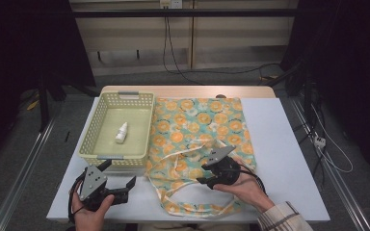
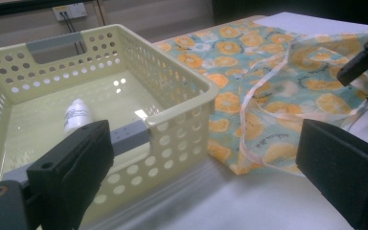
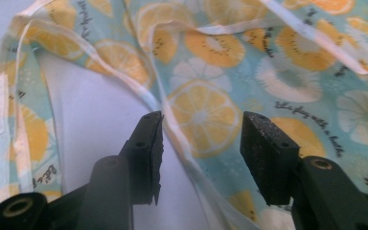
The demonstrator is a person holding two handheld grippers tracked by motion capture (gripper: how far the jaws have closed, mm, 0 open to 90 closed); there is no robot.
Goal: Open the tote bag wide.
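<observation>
Basket (image 1: 118, 126) sits at the desk's (image 1: 279, 144) left edge, a small white bottle (image 1: 121, 133) inside. Before it, near the front-left corner, the left gripper (image 1: 120, 177) has jaws wide apart, holding nothing. The right gripper (image 1: 211, 172), jaws parted and empty, hovers over the fruit-print cloth bag's (image 1: 197, 126) front edge by its handles.

I see a soft matt printed cloth bag (image 1: 200, 130) beside the glossy perforated plastic basket (image 1: 92, 130), both on my smooth matt white desk (image 1: 284, 159).
</observation>
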